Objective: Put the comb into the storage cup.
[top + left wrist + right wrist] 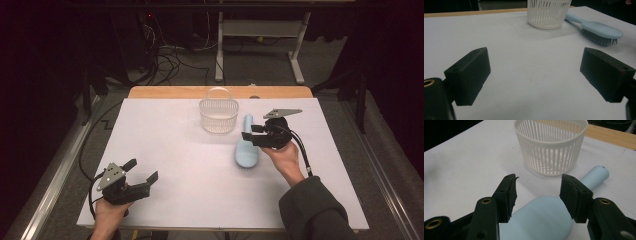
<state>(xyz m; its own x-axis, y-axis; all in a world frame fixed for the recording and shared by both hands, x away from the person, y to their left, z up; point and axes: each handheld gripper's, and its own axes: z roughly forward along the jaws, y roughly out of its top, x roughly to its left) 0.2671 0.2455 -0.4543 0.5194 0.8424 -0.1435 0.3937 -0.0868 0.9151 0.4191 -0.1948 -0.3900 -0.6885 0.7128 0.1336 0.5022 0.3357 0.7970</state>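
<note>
Nearest me, my left gripper (141, 172) rests at the near left of the white table (165, 150), its jaws spread wide with nothing but bare tabletop between them. My right gripper (537, 195) sits over at the right, hovering above the pale blue hairbrush (246, 150); its jaws stand apart, straddling the brush where the head narrows to the handle, and I cannot see the pads pressing on it. The brush lies bristles down, its handle pointing toward the far edge, just right of the white slatted basket (218, 115). The basket stands upright at the far middle of the table, apart from the brush.
</note>
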